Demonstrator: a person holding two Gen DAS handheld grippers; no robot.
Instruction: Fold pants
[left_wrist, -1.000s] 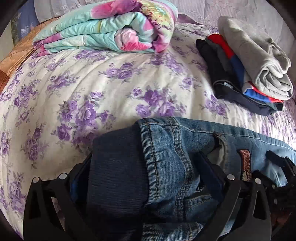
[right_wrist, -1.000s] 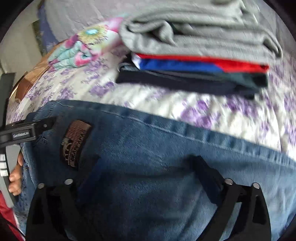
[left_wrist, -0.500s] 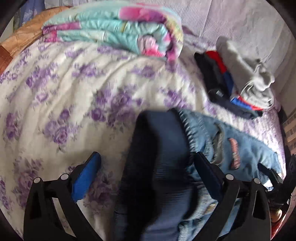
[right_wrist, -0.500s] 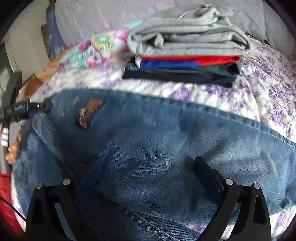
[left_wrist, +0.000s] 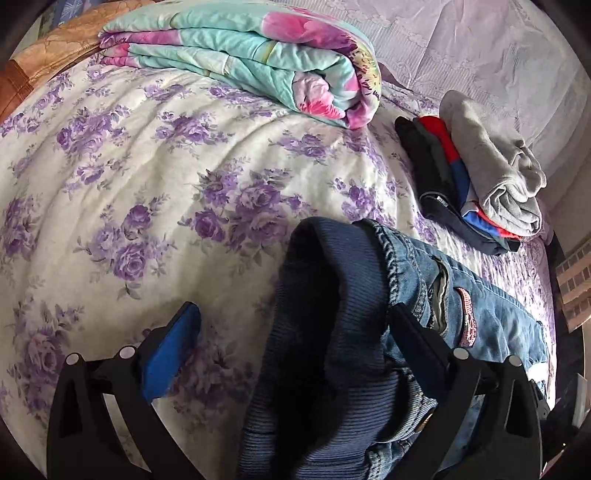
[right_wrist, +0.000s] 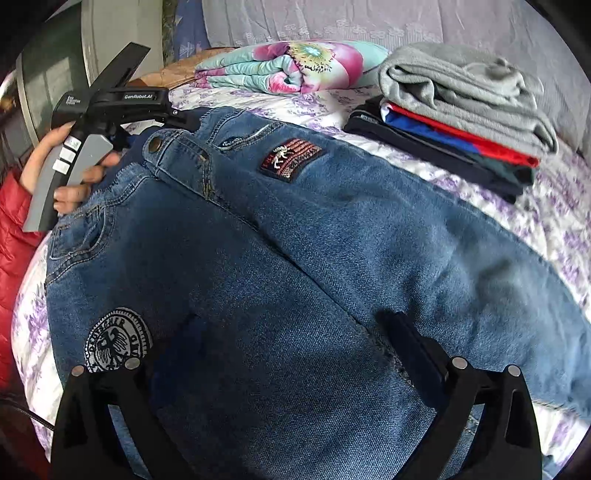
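Note:
Blue jeans (right_wrist: 332, 236) with a dark ribbed waistband (left_wrist: 325, 332) lie spread on the flowered bed. In the left wrist view my left gripper (left_wrist: 295, 325) is open, fingers wide apart, with the waistband lying loose between them. In the right wrist view my right gripper (right_wrist: 288, 332) is open over the jeans' legs, its left finger hidden by denim. The left gripper's body (right_wrist: 110, 107) shows at the waist end, held by a hand.
A stack of folded clothes (left_wrist: 476, 177), grey on top, sits at the bed's far right; it also shows in the right wrist view (right_wrist: 458, 110). A rolled floral quilt (left_wrist: 251, 62) lies at the back. The purple-flowered bedspread (left_wrist: 129, 177) stretches to the left.
My left gripper has opened and let go of the waistband. The right gripper has lifted and pulled back, so more of the jeans shows, now lying flat.

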